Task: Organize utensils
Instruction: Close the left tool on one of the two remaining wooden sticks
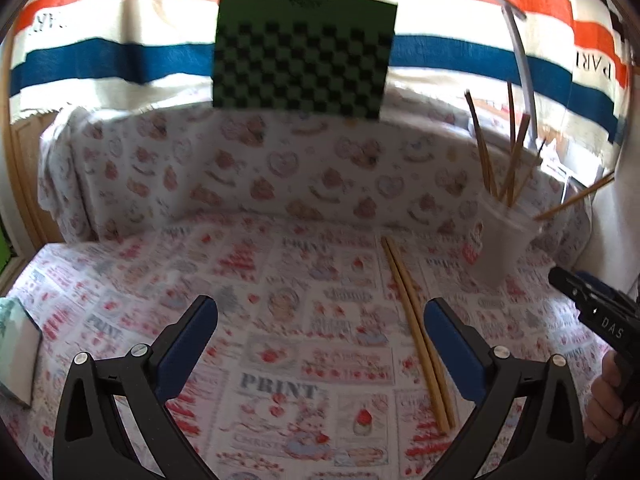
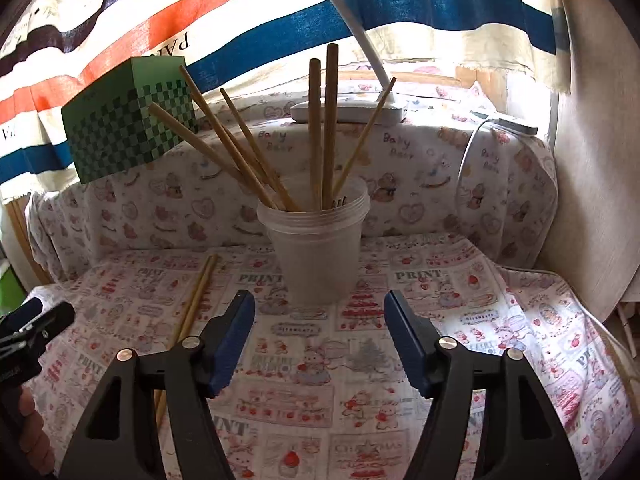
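Note:
A translucent plastic cup (image 2: 316, 248) stands on the printed cloth and holds several wooden chopsticks (image 2: 326, 120). It also shows in the left wrist view (image 1: 502, 240) at the right. A pair of chopsticks (image 1: 416, 328) lies flat on the cloth, just inside my left gripper's right finger; it shows in the right wrist view (image 2: 196, 304) left of the cup. My left gripper (image 1: 320, 344) is open and empty. My right gripper (image 2: 320, 336) is open and empty, a little in front of the cup.
A green checkered box (image 1: 304, 56) stands at the back, also in the right wrist view (image 2: 128, 128). A white lamp base (image 2: 348, 112) and a cable (image 2: 472, 148) lie on the back ledge. A small book (image 1: 18, 352) lies at the left edge.

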`<state>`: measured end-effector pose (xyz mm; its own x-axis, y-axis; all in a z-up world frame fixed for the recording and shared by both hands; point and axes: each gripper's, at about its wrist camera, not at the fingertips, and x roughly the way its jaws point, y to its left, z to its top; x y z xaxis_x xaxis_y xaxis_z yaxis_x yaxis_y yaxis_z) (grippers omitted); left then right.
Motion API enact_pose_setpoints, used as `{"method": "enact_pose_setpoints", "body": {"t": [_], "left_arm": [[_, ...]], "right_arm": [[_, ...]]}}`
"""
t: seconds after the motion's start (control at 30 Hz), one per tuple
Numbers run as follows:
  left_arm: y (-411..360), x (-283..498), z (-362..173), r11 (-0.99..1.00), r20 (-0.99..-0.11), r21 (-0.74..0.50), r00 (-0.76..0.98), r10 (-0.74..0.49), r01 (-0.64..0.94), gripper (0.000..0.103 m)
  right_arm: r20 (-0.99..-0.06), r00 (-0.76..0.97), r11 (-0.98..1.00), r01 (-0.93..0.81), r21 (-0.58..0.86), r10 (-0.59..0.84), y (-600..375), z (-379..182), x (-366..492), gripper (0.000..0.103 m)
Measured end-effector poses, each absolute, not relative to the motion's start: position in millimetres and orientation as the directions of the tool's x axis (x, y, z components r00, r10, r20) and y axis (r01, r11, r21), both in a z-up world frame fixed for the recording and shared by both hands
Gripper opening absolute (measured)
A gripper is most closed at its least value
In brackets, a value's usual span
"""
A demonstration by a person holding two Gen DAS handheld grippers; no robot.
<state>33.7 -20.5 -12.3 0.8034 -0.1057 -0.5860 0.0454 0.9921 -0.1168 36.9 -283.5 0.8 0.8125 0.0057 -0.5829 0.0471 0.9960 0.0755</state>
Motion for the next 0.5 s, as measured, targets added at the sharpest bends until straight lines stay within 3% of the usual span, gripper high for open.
{"method": "enact_pose_setpoints", "body": {"t": [0.23,0.5], "left_arm": [[-38.4,35.0,-19.4,0.994,-0.625,-0.075,0.773,-0.111,0.082,0.102],[-68.7,42.8,-35.6,0.987,-0.75,-0.041,0.647,-0.134,0.157,0.101]], "right_arm": [[-0.619,0.785,0.996,0.048,0.074,0.008,-283.3,-4.5,43.1,0.072],[-0.626,0.779,0.993,0.046,0.105,0.03,-285.7,-5.0,44.1,0.076]]}}
